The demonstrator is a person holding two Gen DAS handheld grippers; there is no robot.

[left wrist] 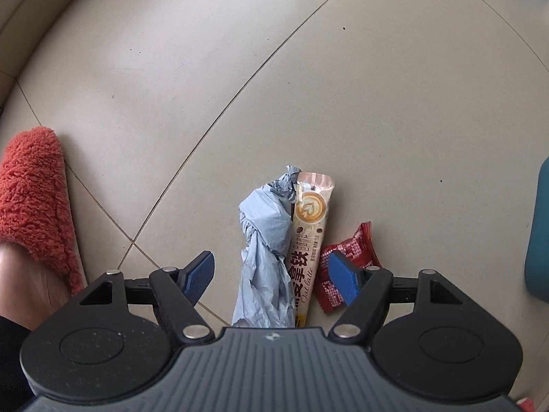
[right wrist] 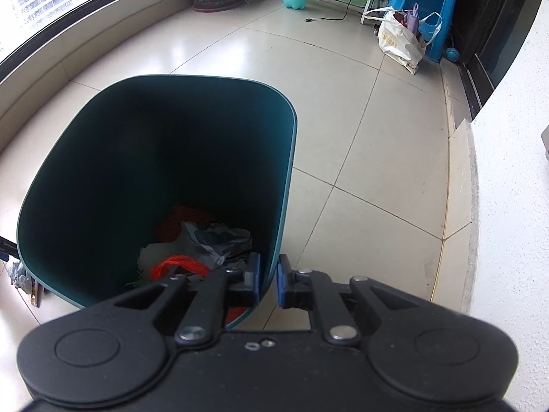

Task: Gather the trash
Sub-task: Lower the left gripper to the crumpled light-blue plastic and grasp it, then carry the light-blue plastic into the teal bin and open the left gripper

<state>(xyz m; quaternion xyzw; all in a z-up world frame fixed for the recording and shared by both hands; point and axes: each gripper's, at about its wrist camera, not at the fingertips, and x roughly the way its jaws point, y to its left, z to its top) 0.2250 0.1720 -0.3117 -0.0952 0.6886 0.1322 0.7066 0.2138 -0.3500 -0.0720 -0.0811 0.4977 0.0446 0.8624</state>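
We hold the left gripper [left wrist: 271, 276] pointed down at the beige tiled floor [left wrist: 308, 86], its jaws spread wide and gripping nothing. Between its blue pads [left wrist: 197, 276] lie a crumpled pale blue plastic bag [left wrist: 264, 240] and, touching it on the right, a long cream oat latte sachet [left wrist: 307, 240]; a red foil wrapper [left wrist: 343, 274] lies just right of the sachet, partly behind the right pad. At far left a foot wears a fuzzy orange slipper [left wrist: 34, 199]. Our right gripper [right wrist: 267, 283] has its jaws narrowed onto the near wall of the dark teal plastic bin [right wrist: 103, 137], one pad inside and one outside. Crumpled wrappers and an orange net [right wrist: 178, 264] sit in the bin's bottom.
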